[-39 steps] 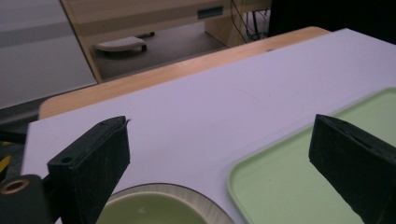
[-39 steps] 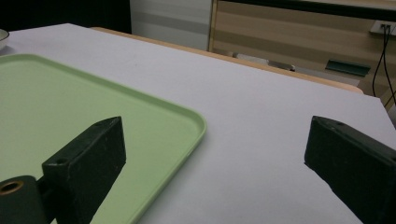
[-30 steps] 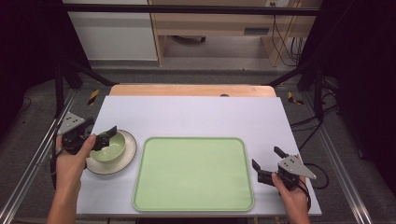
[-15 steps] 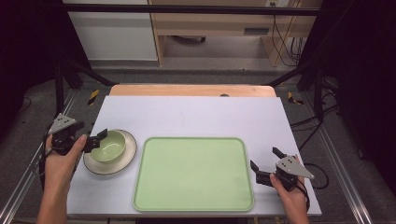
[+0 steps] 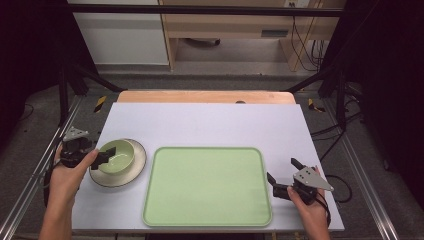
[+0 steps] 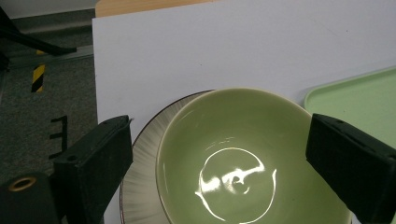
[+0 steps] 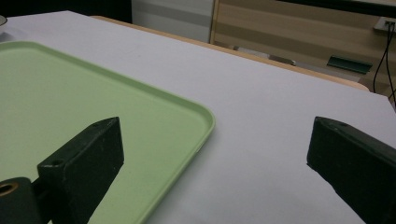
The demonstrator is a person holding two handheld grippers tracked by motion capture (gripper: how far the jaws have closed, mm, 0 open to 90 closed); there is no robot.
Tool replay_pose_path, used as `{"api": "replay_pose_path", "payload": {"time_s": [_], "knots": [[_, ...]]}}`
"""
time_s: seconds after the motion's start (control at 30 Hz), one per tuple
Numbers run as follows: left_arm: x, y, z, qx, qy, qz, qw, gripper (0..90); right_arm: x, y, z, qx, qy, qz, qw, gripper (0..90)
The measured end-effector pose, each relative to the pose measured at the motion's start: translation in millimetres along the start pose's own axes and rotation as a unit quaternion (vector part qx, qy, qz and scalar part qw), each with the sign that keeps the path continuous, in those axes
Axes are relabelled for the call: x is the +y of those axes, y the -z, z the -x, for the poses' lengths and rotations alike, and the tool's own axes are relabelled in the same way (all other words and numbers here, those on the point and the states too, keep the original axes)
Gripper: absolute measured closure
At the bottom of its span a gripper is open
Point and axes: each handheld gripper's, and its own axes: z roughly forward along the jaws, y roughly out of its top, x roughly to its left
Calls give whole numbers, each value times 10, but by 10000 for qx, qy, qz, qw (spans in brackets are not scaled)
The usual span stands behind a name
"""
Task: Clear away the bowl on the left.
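A pale green bowl (image 5: 119,155) (image 6: 243,163) sits on a cream plate with a dark rim (image 5: 134,172) (image 6: 142,154) at the table's left. My left gripper (image 5: 104,156) (image 6: 219,128) is open just left of the bowl, its jaws spread wider than the bowl and level with its near rim. An empty light green tray (image 5: 207,185) (image 7: 70,102) lies in the middle. My right gripper (image 5: 282,171) (image 7: 215,126) is open near the tray's right edge, low over the white table top, with nothing between its jaws.
The white table top (image 5: 210,125) ends in a wooden strip (image 5: 205,96) at the far side. Metal frame rails and cables (image 5: 345,140) run along the floor on both sides. The left gripper hangs partly past the table's left edge.
My left gripper drew back to the left off the bowl, then came slightly right again, still open. The right gripper has hardly moved.
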Motion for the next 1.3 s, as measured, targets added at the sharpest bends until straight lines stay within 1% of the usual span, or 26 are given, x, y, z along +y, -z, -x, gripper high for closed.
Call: {"api": "replay_pose_path", "payload": {"time_s": [0.07,0.17,0.2,0.23,0.27,0.3,0.33,0.37,0.4,0.43,0.47,0.6,0.67,0.7,0.77,0.8,0.87,0.93,0.97,1.0,1.07,1.1,1.2,1.23,1.3], "knots": [[-17,-20,-10,-17,48,-60,10000,74,-2,-3,3,-10,4,0,10000,41],[-56,-47,-55,95,119,-151,9998,89,-1,-6,2,3,13,-8,10000,40],[-71,-48,-85,90,113,-231,9996,92,0,-4,-2,10,13,-20,10000,41],[-89,-58,-109,66,160,-207,9996,92,0,-5,-5,15,18,-14,10000,41],[-89,-58,-109,66,160,-207,9996,92,0,-5,-5,15,18,-14,10000,41],[-121,-70,-151,33,223,-252,9994,97,-4,-12,-7,17,23,-41,10000,41],[-144,-79,-179,27,239,-296,9993,105,-5,-13,-7,27,21,-48,10000,41],[-144,-79,-179,27,239,-296,9993,115,-5,-13,-7,27,21,-48,10000,41],[-166,-92,-208,7,326,-328,9989,116,-2,-14,-5,8,18,-48,10000,42],[-166,-92,-208,7,326,-328,9989,116,-2,-14,-5,8,18,-48,10000,42],[-178,-100,-224,-41,404,-343,9986,116,0,-10,-2,-7,18,-28,10000,42],[-207,-117,-253,-261,446,-364,9980,116,-4,-11,0,-2,26,-34,10000,42],[-229,-126,-285,-260,555,-428,9972,126,-1,-11,-2,11,37,-31,10000,42],[-238,-132,-299,-241,579,-460,9970,137,-1,-12,-3,13,34,-30,10000,42],[-255,-150,-307,-233,631,-505,9965,174,0,-15,-5,21,33,-39,10000,43],[-258,-154,-309,-241,626,-520,9964,198,0,-16,-7,25,35,-43,10000,43],[-266,-165,-310,-247,642,-546,9961,265,2,-18,-11,25,32,-45,10000,44],[-268,-167,-308,-245,643,-570,9960,304,4,-17,-12,28,37,-39,10000,44],[-270,-166,-304,-256,646,-604,9958,354,3,-14,-12,34,48,-32,10000,44],[-271,-168,-306,-294,667,-627,9954,371,2,-14,-12,36,48,-36,10000,44],[-273,-169,-308,-292,666,-650,9952,417,-2,-17,-14,40,40,-63,10000,44],[-287,-181,-315,-237,693,-665,9951,453,-2,-20,-13,43,39,-64,10000,44],[-295,-208,-309,-201,706,-710,9948,503,-1,-23,-15,53,35,-68,10000,44],[-297,-225,-298,-187,692,-793,9943,518,-2,-25,-19,63,45,-71,9999,44],[-298,-240,-285,-157,681,-824,9941,539,-2,-26,-20,68,57,-73,9999,44]]}}
